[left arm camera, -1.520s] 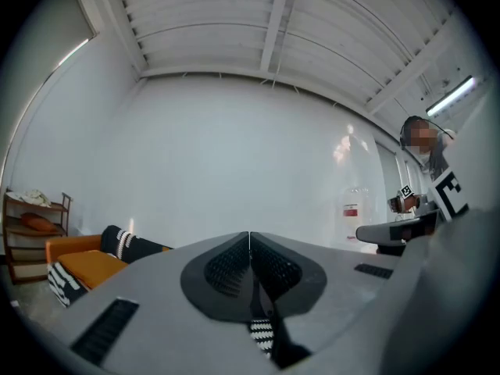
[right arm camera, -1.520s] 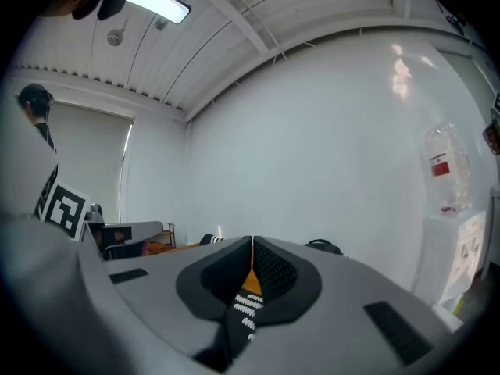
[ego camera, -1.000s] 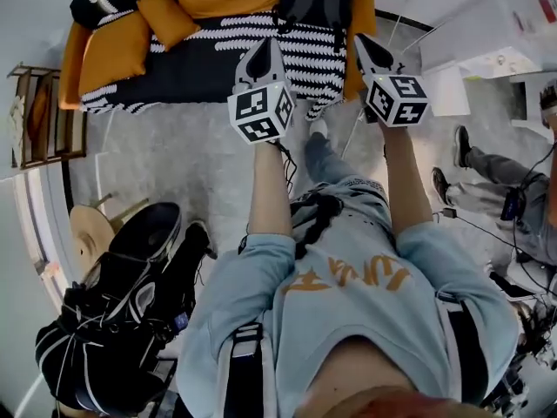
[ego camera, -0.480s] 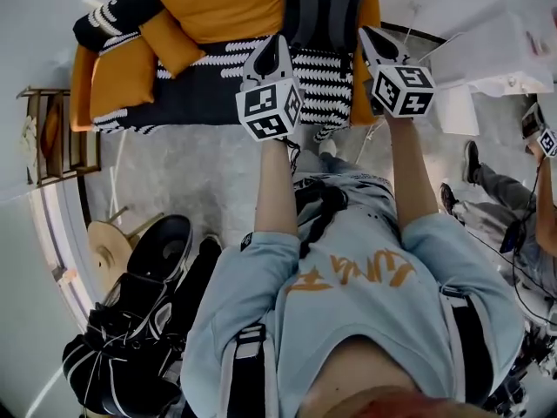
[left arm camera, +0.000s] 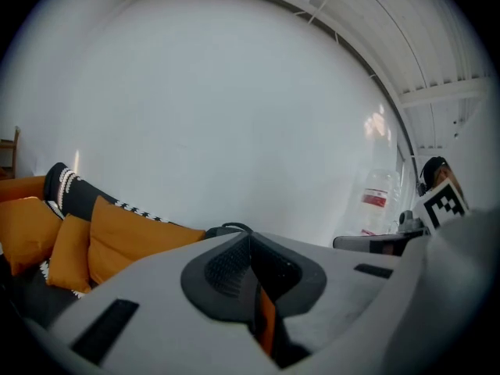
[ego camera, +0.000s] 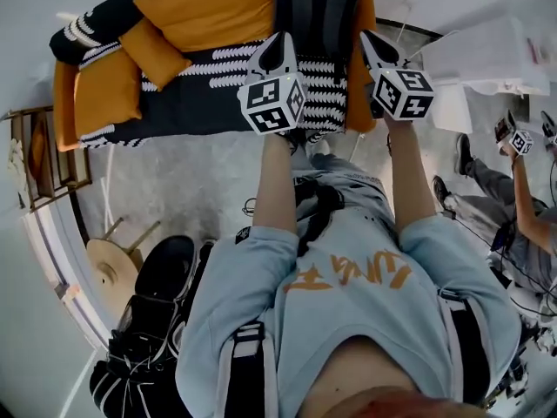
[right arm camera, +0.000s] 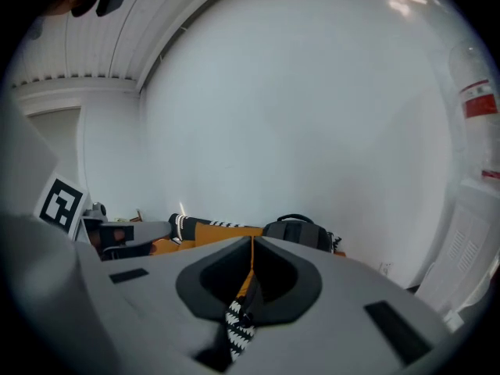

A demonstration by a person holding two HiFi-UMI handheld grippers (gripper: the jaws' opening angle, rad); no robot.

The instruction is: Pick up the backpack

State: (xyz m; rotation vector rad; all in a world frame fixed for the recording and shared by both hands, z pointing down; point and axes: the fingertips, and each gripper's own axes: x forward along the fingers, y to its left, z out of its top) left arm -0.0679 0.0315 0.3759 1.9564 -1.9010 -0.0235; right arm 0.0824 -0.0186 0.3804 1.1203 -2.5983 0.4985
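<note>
A dark grey backpack (ego camera: 318,7) stands upright on the sofa (ego camera: 174,94), against the orange back cushions and on a black-and-white patterned throw. Both grippers are held out level in front of the person, short of the sofa's front edge. My left gripper (ego camera: 282,40) points at the backpack's lower left; my right gripper (ego camera: 367,38) points just past its right side. Both are shut with nothing between the jaws. The right gripper view shows the backpack (right arm camera: 301,233) with its top handle just above the shut jaws. Only the handle (left arm camera: 228,230) shows in the left gripper view.
Orange cushions (ego camera: 157,46) fill the sofa's left part. A black bag (ego camera: 148,320) and a round wooden stool (ego camera: 109,268) lie on the floor at lower left, with a wooden rack (ego camera: 43,151) beyond. A white unit (ego camera: 487,55) and another person (ego camera: 522,198) are at right.
Both grippers have moved forward toward the sofa, side by side and still shut. The sofa and backpack now sit closer under them; the black bag has slid toward the lower left.
</note>
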